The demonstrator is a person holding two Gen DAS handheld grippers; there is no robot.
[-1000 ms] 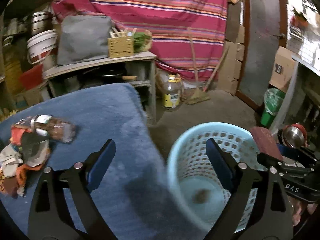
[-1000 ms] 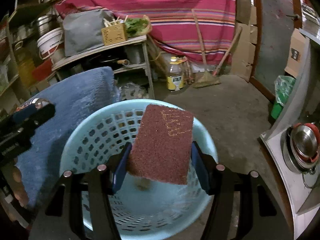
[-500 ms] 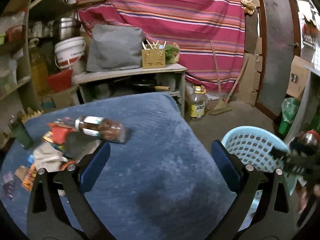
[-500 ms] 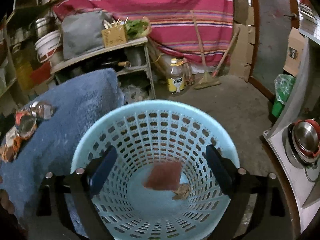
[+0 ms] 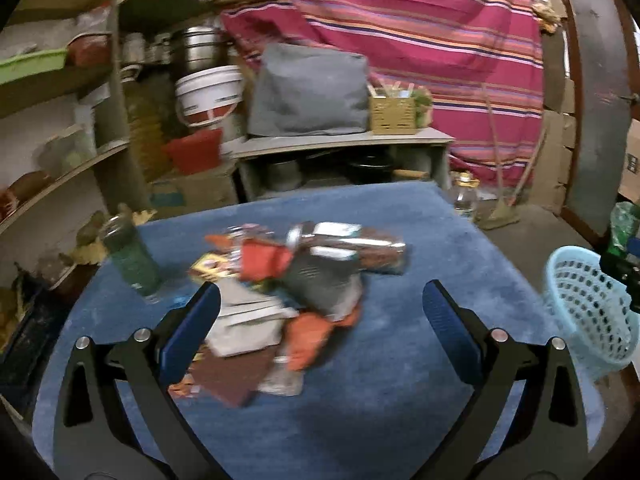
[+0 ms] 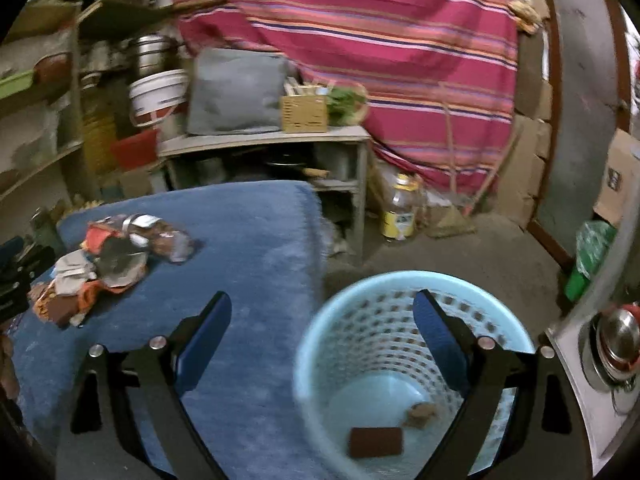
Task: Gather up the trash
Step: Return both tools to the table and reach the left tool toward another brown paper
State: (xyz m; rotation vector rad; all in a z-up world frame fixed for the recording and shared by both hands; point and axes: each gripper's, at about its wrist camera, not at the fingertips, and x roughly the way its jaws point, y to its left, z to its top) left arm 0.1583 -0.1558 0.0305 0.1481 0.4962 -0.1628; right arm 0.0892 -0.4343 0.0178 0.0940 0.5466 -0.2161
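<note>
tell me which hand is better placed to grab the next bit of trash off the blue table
Left, probably: its open tongs face the trash pile directly, while the right tongs, also empty, hang by the basket.

Home storeroom: cluttered shelves (image 5: 60, 168) w/ pots, buckets, striped cloth backdrop (image 5: 420, 40).
</note>
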